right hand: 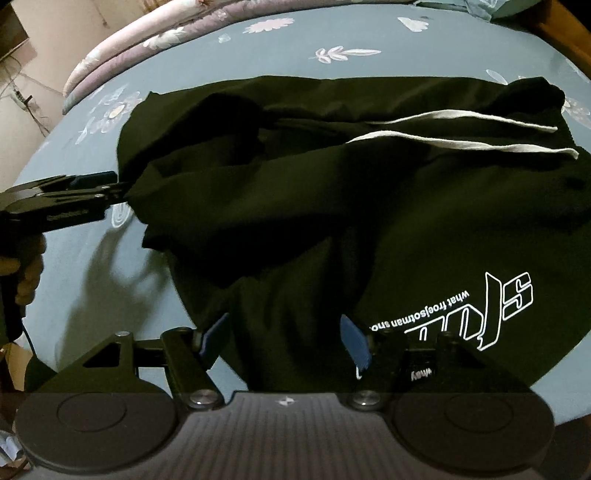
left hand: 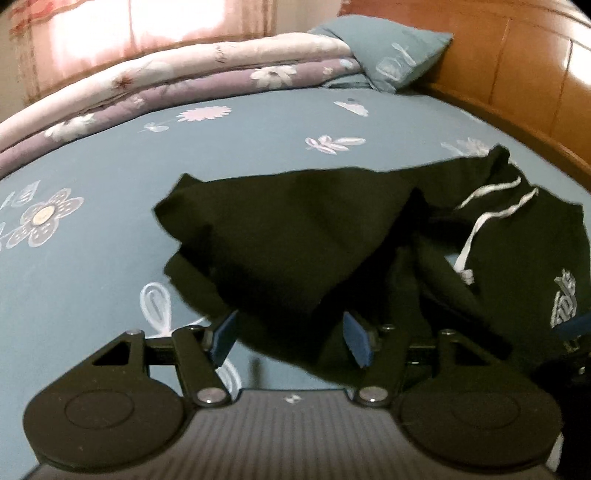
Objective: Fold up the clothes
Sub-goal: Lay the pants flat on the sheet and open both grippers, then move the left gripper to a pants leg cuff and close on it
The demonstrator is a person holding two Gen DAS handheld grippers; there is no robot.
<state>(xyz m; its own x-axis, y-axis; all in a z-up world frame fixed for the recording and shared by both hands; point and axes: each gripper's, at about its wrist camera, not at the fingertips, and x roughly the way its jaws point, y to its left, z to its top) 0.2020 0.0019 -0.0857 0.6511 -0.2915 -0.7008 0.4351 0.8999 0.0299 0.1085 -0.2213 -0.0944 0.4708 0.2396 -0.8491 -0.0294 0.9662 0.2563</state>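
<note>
A black garment (left hand: 303, 236) with two white drawstrings (left hand: 491, 210) and a white outline logo (right hand: 495, 314) lies crumpled on the blue flowered bedsheet (left hand: 110, 266). My left gripper (left hand: 291, 338) stands open low over the garment's near left edge. Loose cloth reaches in between its blue pads (left hand: 356, 339), which do not press on it. From the right wrist view the left gripper (right hand: 110, 188) meets the cloth's left edge, a hand (right hand: 26, 273) behind it. My right gripper (right hand: 284, 341) is open over the near hem beside the logo, cloth lying under the gap.
Folded purple and cream quilts (left hand: 184, 85) and a blue pillow (left hand: 391, 51) sit at the far side of the bed. A wooden headboard (left hand: 517, 74) runs along the right. A lit curtain (left hand: 110, 22) hangs behind; a wall with cables (right hand: 26, 99) is at the left.
</note>
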